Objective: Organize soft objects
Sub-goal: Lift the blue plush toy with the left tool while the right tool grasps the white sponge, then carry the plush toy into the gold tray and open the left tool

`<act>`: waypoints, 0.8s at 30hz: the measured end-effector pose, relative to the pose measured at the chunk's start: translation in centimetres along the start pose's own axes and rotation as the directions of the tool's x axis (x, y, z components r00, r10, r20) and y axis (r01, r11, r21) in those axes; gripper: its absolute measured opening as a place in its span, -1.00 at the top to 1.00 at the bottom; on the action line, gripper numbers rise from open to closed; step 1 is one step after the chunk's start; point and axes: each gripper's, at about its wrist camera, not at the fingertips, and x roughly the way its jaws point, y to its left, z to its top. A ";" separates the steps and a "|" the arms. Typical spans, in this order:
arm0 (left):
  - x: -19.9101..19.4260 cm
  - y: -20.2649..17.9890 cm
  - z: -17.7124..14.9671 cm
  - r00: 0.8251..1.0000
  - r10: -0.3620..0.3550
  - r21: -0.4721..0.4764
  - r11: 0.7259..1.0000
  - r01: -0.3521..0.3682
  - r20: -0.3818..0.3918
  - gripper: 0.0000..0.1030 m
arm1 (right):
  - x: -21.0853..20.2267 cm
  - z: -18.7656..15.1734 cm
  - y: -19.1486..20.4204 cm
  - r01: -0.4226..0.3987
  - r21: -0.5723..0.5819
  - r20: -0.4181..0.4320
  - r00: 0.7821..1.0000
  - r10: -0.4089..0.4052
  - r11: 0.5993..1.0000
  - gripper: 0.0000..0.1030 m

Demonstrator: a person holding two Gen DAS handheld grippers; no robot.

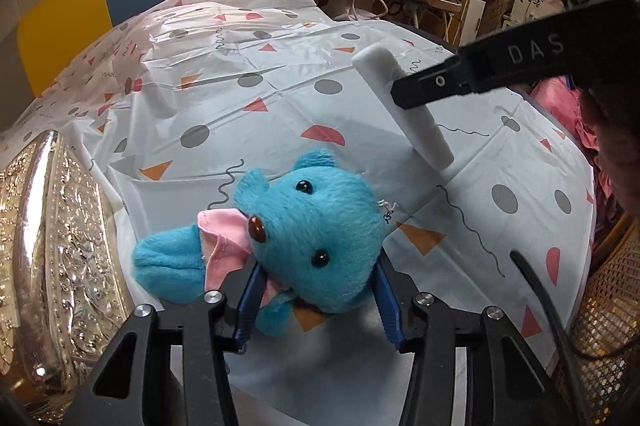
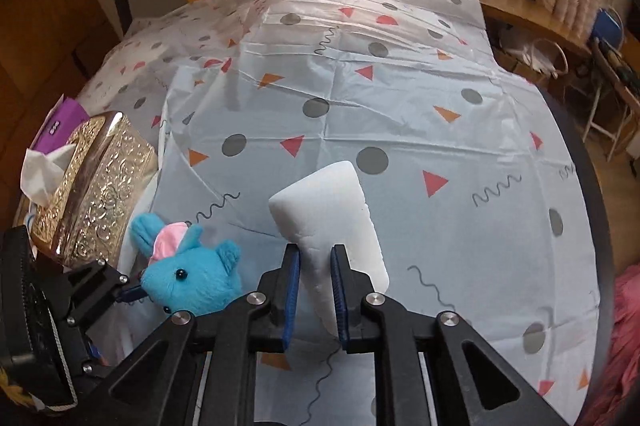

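My right hand-held gripper (image 2: 315, 290) pinches the light foam block (image 2: 332, 222) near one end, clear of the surface (image 2: 440, 146). My left hand-held gripper (image 1: 316, 302) squeezes the squashy blue plush (image 1: 316, 234) at nine o'clock of the foam.

One plush toy (image 1: 316, 238), one sponge (image 2: 336, 226), one tissue box (image 2: 100, 186).

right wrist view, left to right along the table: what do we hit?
White tissue sticking out → gold embossed tissue box → blue plush toy between the left gripper's fingers → white foam block squeezed by the right gripper → bare patterned tablecloth → pink fabric at the edge.
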 end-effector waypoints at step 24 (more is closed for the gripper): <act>-9.8 11.0 10.3 0.978 -0.023 -0.330 0.939 0.093 0.209 0.07 | 1.3 -2.9 3.8 0.162 -0.103 0.119 0.982 -0.149 0.981 0.72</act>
